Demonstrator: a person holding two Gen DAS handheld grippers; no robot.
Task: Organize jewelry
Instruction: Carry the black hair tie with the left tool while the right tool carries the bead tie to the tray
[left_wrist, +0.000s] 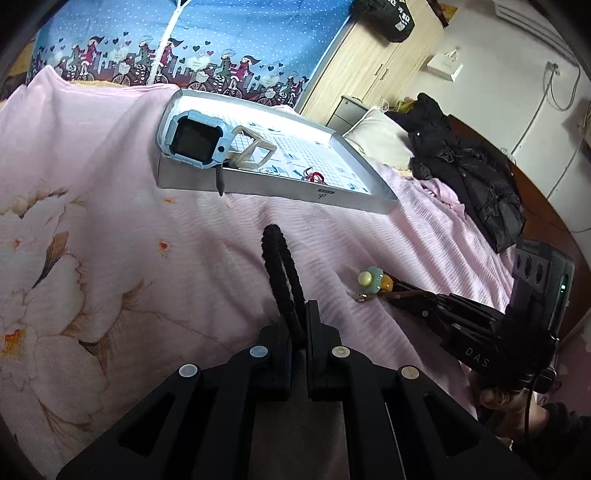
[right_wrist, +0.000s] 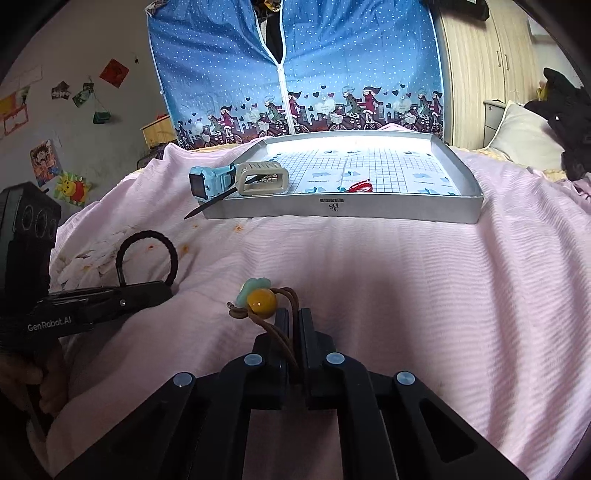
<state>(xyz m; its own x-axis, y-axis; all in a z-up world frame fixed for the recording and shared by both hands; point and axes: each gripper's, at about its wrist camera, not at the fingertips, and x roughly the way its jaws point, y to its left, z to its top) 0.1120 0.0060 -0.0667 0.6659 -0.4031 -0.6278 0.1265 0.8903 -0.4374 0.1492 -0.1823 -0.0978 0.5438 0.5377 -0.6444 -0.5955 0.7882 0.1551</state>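
**Pink bedspread, 2 claws, 2 hair ties**

A bed covered in a pink bedspread (right_wrist: 369, 266) with a flower print fills both views, backed by a blue dotted fabric wardrobe (right_wrist: 295, 74) and a wooden cabinet (left_wrist: 373, 62).

The left claw (left_wrist: 299, 314) is closed on a black hair tie (left_wrist: 279, 266); the loop stands up out of the pinch above the bedspread. In the right wrist view the same loop (right_wrist: 147, 254) arches over the left claw (right_wrist: 162, 291), low over the bed.

The right claw (right_wrist: 293, 317) is clamped on the brown cord of a beaded hair tie (right_wrist: 260, 299), whose amber bead and pale green flower charm sit just beyond the fingertips, against the bedspread. From the left wrist view the charm (left_wrist: 373, 280) lies at the tip of the right claw (left_wrist: 391, 288), with a hand (left_wrist: 509, 398) on its handle.

Farther out a shallow grey tray (right_wrist: 406, 210) lined with grid-printed paper rests on the bed. On its left corner leans a blue smartwatch (right_wrist: 210, 181), touching a beige rectangular frame (right_wrist: 262, 179). A small red item (right_wrist: 360, 187) lies near the tray's front wall. A dark jacket (left_wrist: 469, 173) is heaped near a pillow (left_wrist: 380, 136).
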